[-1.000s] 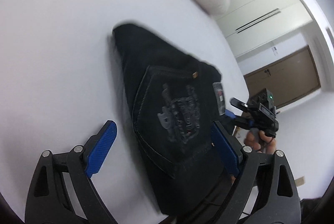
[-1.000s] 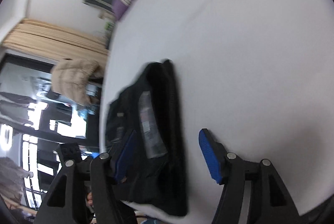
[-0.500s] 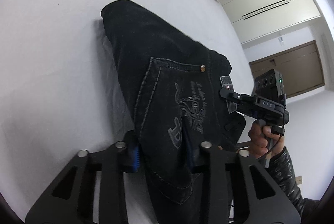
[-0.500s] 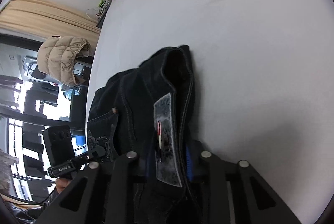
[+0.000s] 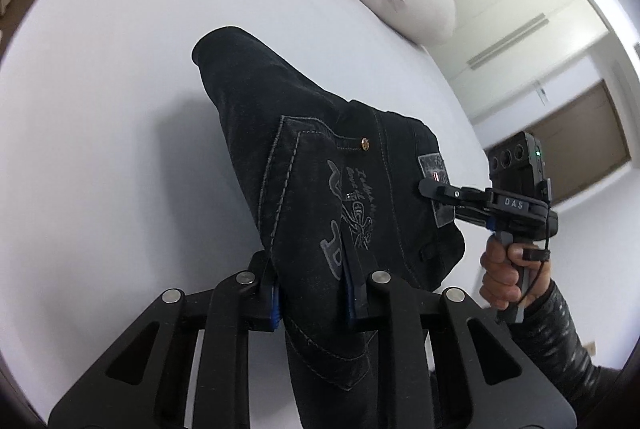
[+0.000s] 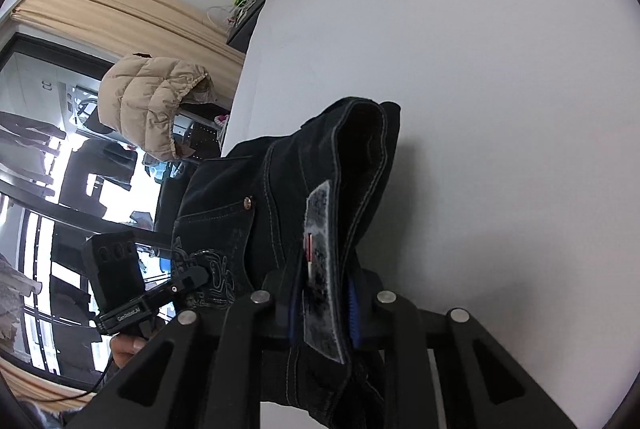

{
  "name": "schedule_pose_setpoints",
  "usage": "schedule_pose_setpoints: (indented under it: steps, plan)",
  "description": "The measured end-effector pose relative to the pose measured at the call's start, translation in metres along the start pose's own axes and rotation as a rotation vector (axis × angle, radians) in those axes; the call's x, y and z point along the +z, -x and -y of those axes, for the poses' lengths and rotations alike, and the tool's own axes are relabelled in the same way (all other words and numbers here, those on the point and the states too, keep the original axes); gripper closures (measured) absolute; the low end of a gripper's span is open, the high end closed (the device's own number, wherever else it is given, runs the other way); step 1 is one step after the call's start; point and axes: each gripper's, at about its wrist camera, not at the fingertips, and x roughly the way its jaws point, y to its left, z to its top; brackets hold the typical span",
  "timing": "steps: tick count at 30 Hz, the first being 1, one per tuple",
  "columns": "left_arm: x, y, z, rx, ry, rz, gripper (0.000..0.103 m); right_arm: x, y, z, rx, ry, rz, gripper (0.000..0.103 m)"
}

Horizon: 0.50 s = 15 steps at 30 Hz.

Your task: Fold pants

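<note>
Now black pants (image 5: 320, 165) up off the white bed (image 5: 100, 149) — pinched at the pocket edge by left gripper (image 5: 314, 293), at the waistband patch by right gripper (image 6: 322, 313). Held tight at two spots, likely to carry flat — no droop.

each wrist view looks along its own fingers, close over the white bed (image 5: 100, 157); both share the black pants (image 5: 320, 165) from opposite sides.
</note>
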Motion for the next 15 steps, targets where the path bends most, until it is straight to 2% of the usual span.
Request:
schedule_pose_setpoints:
  steps: [4,7,10,13,15]
  plan:
    - [0.021,0.0,-0.024,0.02,0.029,0.015,0.083,0.033,-0.039,-0.015,0.014,0.001,-0.013,0.082]
    - [0.034,-0.01,-0.051,0.011,0.054,0.011,0.083,0.047,-0.061,-0.007,0.012,-0.023,-0.04,0.082]
    - [0.034,-0.014,-0.074,-0.01,0.078,0.001,0.081,0.05,-0.072,0.013,0.052,-0.066,-0.053,0.082]
    - [0.027,-0.021,-0.083,-0.024,0.099,-0.005,0.074,0.044,-0.073,0.028,0.071,-0.082,-0.054,0.069]
    - [0.024,-0.023,-0.088,-0.038,0.113,0.007,0.071,0.04,-0.078,0.042,0.102,-0.112,-0.055,0.069]
